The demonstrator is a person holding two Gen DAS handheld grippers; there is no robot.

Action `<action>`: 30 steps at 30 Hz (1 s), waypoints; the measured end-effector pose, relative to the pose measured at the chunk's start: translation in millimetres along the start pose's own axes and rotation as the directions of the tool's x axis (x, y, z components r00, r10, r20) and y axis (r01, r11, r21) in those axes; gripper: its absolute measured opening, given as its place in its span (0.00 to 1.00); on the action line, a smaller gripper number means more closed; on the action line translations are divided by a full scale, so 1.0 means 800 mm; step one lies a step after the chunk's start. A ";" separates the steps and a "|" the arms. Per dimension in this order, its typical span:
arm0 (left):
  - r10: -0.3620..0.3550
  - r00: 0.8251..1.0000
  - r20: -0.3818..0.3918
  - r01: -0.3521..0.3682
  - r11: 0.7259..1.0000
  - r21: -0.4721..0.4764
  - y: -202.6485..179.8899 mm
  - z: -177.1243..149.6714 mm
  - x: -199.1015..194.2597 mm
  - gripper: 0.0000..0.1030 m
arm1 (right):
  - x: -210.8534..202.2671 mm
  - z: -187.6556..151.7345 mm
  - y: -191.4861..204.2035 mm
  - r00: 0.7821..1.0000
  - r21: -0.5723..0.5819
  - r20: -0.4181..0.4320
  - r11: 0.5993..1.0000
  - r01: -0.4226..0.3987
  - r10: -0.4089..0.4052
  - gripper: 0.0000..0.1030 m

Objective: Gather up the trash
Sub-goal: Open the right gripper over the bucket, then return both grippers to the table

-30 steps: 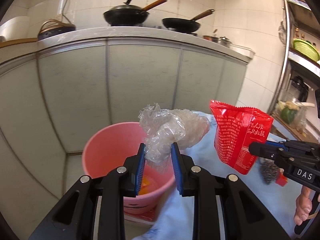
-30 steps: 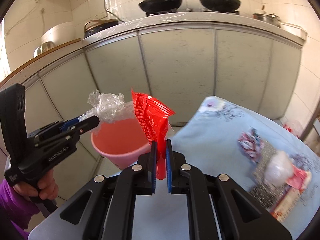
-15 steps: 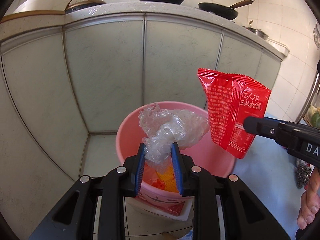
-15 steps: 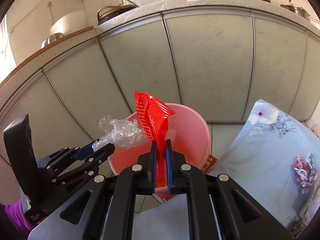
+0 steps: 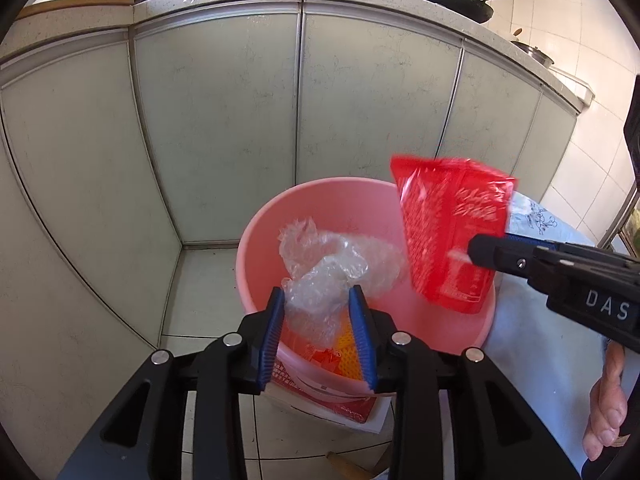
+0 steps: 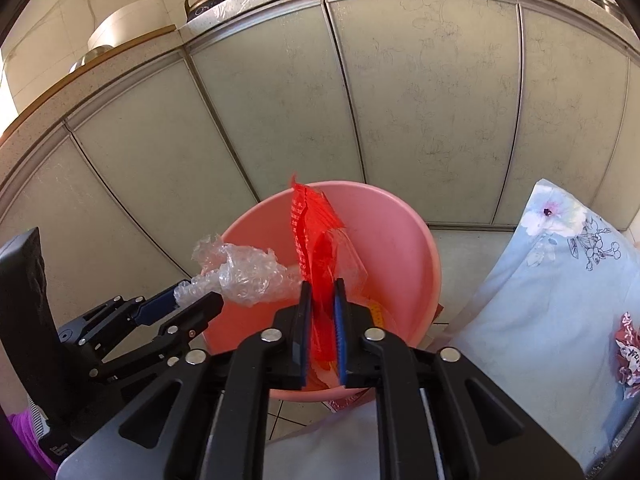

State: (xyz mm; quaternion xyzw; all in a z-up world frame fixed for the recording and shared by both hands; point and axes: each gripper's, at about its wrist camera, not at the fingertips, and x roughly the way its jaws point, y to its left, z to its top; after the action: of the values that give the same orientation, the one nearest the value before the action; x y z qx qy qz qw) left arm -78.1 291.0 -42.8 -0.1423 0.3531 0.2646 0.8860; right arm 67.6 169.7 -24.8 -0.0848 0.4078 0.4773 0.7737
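Both claws hang over the pink bucket (image 5: 256, 240), jaws just opening: left claw (image 5: 318, 312) slack around crumpled clear plastic (image 5: 320, 272), right claw (image 6: 322, 308) around the red packet (image 6: 316, 240).

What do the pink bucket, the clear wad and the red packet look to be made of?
Pink bucket: moulded plastic by the look, smooth with a soft sheen and a rolled rim.
Clear wad: thin transparent film, possibly bubble wrap; crinkled, with glints and small blisters.
Red packet: glossy printed plastic or foil laminate, probably a snack pouch; it has a serrated top edge, white print and shiny creases.
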 end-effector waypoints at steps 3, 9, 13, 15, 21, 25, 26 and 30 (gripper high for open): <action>-0.010 1.000 0.001 0.010 1.000 -0.017 0.002 0.002 -0.003 0.41 | -0.005 0.000 -0.003 1.000 0.004 0.024 1.000 -0.006 0.006 0.44; -0.008 1.000 0.012 0.008 1.000 -0.015 0.000 -0.001 -0.012 0.43 | -0.017 -0.001 -0.009 0.999 0.004 0.042 1.000 0.006 -0.006 0.44; -0.022 1.000 0.020 0.023 1.000 -0.014 -0.002 0.001 -0.020 0.43 | -0.030 -0.006 -0.015 0.998 0.020 0.057 1.000 0.007 -0.008 0.44; -0.031 0.999 0.028 0.031 0.999 -0.006 -0.004 0.001 -0.025 0.43 | -0.038 -0.011 -0.018 0.998 0.025 0.060 1.000 0.010 -0.012 0.44; -0.064 0.997 0.050 0.063 0.998 0.012 -0.017 0.003 -0.042 0.43 | -0.066 -0.034 -0.023 0.997 0.033 0.076 0.999 0.030 -0.032 0.44; -0.094 0.994 0.054 0.092 0.995 0.029 -0.031 0.004 -0.054 0.43 | -0.088 -0.051 -0.024 0.994 0.027 0.095 0.998 0.052 -0.054 0.44; -0.104 0.993 0.054 0.102 0.994 0.035 -0.036 0.004 -0.056 0.43 | -0.096 -0.057 -0.025 0.993 0.025 0.101 0.998 0.062 -0.064 0.44; -0.137 0.989 0.058 0.133 0.988 0.072 -0.056 0.002 -0.068 0.44 | -0.123 -0.075 -0.030 0.988 0.028 0.120 0.995 0.095 -0.098 0.44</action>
State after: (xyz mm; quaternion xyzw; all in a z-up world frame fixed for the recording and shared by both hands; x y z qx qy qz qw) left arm -85.2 234.6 -0.7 -0.1272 0.3236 0.1961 0.9169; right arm 33.4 59.7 0.1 -0.0667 0.3607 0.4392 0.8201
